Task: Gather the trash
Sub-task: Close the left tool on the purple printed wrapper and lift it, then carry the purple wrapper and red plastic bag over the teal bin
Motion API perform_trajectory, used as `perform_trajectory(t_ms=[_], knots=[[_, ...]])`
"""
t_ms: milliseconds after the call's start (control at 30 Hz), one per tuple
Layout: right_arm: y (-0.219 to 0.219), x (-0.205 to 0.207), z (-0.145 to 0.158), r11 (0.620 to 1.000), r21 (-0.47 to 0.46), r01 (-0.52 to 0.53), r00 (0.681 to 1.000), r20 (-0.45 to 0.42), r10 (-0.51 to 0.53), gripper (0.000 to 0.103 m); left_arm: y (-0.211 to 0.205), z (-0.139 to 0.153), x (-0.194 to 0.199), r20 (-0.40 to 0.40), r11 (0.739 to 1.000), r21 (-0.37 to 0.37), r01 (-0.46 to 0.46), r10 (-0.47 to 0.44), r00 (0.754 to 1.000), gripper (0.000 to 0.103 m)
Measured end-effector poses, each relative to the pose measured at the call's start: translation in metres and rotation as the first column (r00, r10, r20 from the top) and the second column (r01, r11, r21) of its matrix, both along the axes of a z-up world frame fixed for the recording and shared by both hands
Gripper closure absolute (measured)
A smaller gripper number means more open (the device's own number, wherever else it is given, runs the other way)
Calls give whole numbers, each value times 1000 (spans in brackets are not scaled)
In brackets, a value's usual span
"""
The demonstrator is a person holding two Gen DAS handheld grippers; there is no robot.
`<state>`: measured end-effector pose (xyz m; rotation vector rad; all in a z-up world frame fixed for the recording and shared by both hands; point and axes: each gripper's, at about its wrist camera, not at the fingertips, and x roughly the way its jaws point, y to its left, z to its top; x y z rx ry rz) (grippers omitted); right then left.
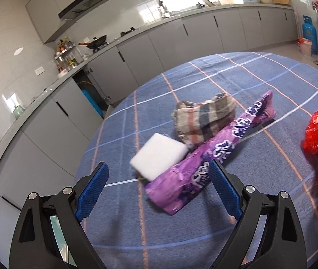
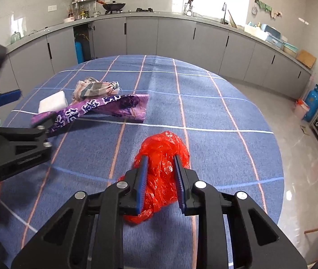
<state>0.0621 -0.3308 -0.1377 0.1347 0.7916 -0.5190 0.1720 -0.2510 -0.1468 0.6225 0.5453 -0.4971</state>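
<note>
Left wrist: left gripper [image 1: 159, 177] is hanging wide open, empty, over the table [image 1: 248, 78], lining up on the purple wrapper [image 1: 203, 157] whose near end lies between its fingers; white pad [image 1: 159, 154] and checked cloth [image 1: 203, 121] are touching the wrapper. Right wrist: right gripper [image 2: 161, 179] is squeezing the red bag [image 2: 161, 154] nearly closed, probably to hold it ready for the trash.

Crumpled plastic bag [image 2: 162, 170] on the desk [image 2: 215, 116], between the jaws of the right gripper [image 2: 161, 168]. To its left, a snack wrapper [image 2: 105, 108] lying slantwise; folded cloth [image 2: 96, 88] just behind it, foam block [image 2: 52, 104] beside both. Left gripper [image 1: 159, 170] near the wrapper's end.
</note>
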Motion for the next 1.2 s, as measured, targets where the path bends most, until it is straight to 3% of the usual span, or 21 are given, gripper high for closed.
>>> perform_trajectory(t_ms=[200,333,400,567,667,867,1200], knots=[[2,-7,-1,1000,0,-11,1000,13,11,78,-9,-8,7,-65,999,23,25,-24,998,15],[0,-7,0,1000,5,-13,1000,14,13,78,-12,-14,9,-118,999,33,41,-37,992,39],[1,-6,-1,1000,4,-18,1000,9,18,78,-13,-18,8,-130,998,43,50,-44,990,46],[5,-5,-2,1000,-12,-23,1000,0,23,78,-12,-18,1,-101,996,72,56,-49,994,79],[7,-4,-3,1000,-17,-22,1000,-3,22,78,-8,-17,-2,-92,996,70,57,-50,995,89],[12,-4,-2,999,-30,-24,1000,2,24,78,3,-11,-12,-86,997,54,61,-56,995,95],[23,-15,13,997,-57,-42,998,54,45,79,32,17,-35,-39,998,-4,66,-66,997,96]])
